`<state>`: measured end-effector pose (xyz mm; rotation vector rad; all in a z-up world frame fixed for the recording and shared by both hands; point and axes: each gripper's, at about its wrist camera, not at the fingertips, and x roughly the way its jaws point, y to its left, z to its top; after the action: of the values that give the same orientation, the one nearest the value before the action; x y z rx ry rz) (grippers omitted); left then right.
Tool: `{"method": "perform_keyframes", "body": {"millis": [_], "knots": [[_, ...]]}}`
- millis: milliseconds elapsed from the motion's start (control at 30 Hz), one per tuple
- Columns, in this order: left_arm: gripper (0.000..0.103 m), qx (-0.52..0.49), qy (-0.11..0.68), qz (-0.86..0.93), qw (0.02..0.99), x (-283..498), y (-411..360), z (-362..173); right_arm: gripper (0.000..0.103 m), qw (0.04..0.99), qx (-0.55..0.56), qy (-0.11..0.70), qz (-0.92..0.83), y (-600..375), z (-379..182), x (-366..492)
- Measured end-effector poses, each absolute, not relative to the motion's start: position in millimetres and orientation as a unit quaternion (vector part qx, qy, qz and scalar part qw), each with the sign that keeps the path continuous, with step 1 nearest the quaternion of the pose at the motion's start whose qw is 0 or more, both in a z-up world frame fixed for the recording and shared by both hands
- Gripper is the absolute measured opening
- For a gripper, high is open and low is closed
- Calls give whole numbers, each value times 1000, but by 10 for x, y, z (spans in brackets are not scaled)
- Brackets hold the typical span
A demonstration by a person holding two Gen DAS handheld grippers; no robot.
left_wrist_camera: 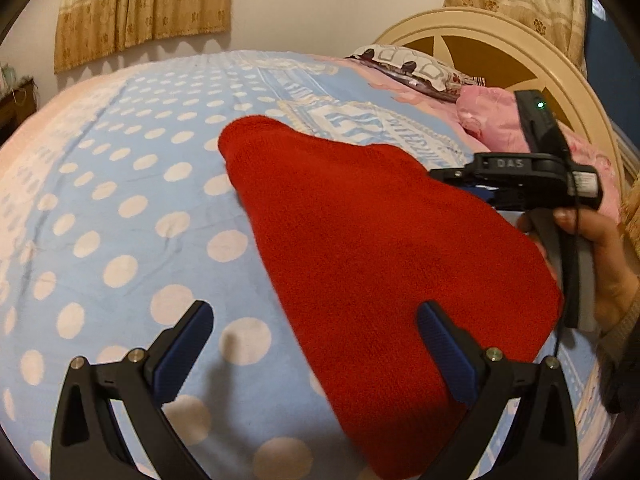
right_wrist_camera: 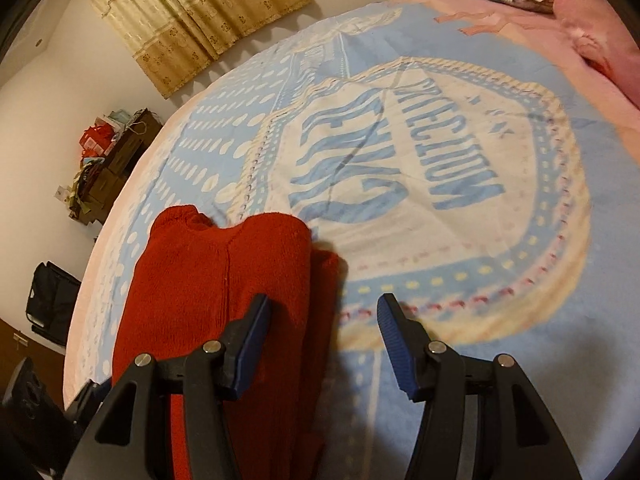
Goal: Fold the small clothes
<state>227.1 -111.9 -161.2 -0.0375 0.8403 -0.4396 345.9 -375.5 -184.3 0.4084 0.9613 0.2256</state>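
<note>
Red knitwear [left_wrist_camera: 360, 248] sits right under both tools, lying flat on the polka-dot bedspread [left_wrist_camera: 120, 208], and nothing grips it at the moment. Closest to the lens in the left wrist view, the left gripper [left_wrist_camera: 316, 344] hangs with its jaws spread wide, one blue pad over the spotted cloth and the other over the garment's near part, neither seeming to pinch anything. Over on the right wrist view, the right gripper [right_wrist_camera: 324, 344] stands parted too, its left pad over the garment's right-hand margin, its other pad over bare bedspread, with no fabric caught between them. From the left side you can also see that tool's handle in the person's hand [left_wrist_camera: 600, 256], just past the garment's edge.

My read: a fold looks laid down and we're between grabs. The piece already looks doubled, a narrower layer running lengthwise over a wider one, with a seam line down the top and a rounded end pointing away. Next, I'd judge, comes picking an edge or end and carrying it across, which calls for closing on both layers together so the soft knit doesn't slide apart.

Farther off lie the big printed emblem [right_wrist_camera: 400, 160], then a pink blanket [left_wrist_camera: 492, 120] and patterned pillow [left_wrist_camera: 412, 68] at the headboard [left_wrist_camera: 560, 80].
</note>
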Motion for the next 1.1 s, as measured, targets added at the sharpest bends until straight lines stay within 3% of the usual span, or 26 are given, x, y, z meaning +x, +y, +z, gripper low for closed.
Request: {"method": "perform_keyframes", "body": {"millis": [333, 600, 700, 767, 833, 1100], "knots": [[103, -60, 432, -234, 869, 2361, -1128, -1726, 56, 855, 191, 465, 128, -3614, -1931, 3719], [103, -67, 438, -238, 864, 2380, -1157, -1749, 47, 851, 194, 461, 160, -3526, -1981, 3798], [103, -66, 439, -244, 862, 2397, -1161, -1749, 38, 849, 205, 459, 165, -3552, -2003, 3785], [87, -68, 434, -266, 858, 2378, -1174, -1732, 29, 851, 196, 456, 170, -3511, -1976, 3758], [74, -71, 430, -285, 854, 2356, -1170, -1712, 27, 856, 185, 452, 167, -3477, -1928, 3725], [48, -40, 408, -280, 868, 2241, -1186, -1599, 25, 873, 193, 417, 163, -3428, -1726, 3516]]}}
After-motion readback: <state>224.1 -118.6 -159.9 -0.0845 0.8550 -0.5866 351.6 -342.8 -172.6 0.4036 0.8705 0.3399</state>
